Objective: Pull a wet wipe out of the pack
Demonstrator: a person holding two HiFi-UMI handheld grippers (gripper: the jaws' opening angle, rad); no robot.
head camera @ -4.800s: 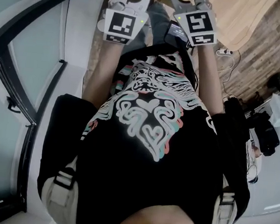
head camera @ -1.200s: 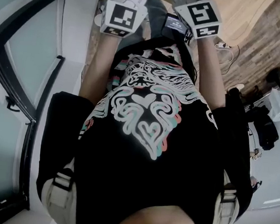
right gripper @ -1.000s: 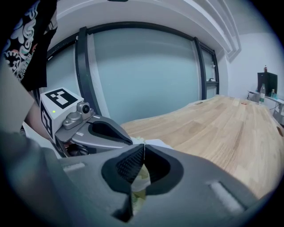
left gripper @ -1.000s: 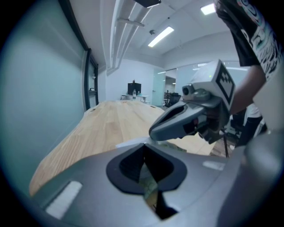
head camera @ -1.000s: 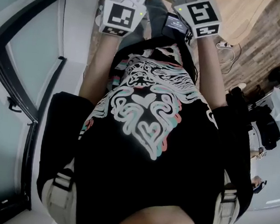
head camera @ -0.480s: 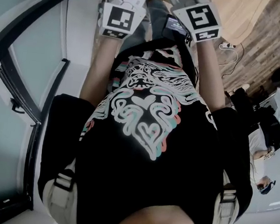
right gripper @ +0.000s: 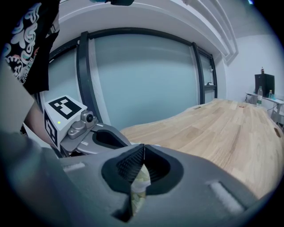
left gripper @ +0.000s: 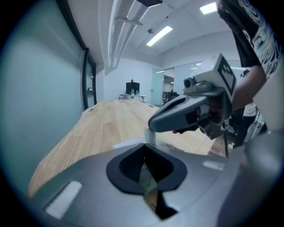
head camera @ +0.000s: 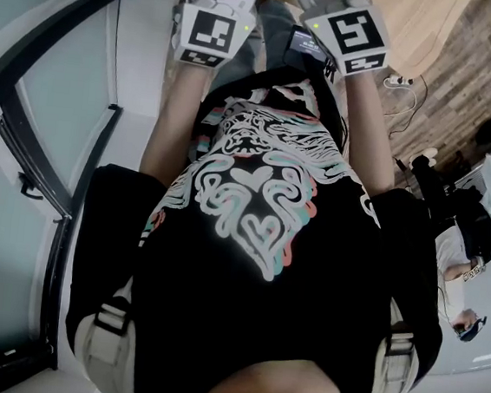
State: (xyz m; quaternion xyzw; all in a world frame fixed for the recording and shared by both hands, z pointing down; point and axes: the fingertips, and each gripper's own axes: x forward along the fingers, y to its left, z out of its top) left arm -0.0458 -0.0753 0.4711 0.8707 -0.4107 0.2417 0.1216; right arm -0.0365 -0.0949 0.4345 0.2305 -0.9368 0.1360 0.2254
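Grey left gripper (left gripper: 143, 144) (closed); wooden table (left gripper: 104, 126)

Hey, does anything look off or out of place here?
Yes: no wipe pack shows in any view. Both the left gripper and right gripper are held up by the person's chest, jaws together, near a wooden table. The head view mostly shows the black shirt.

An office: glass partitions (right gripper: 146, 84), long wooden table (right gripper: 222, 128), strip lights (left gripper: 159, 35).
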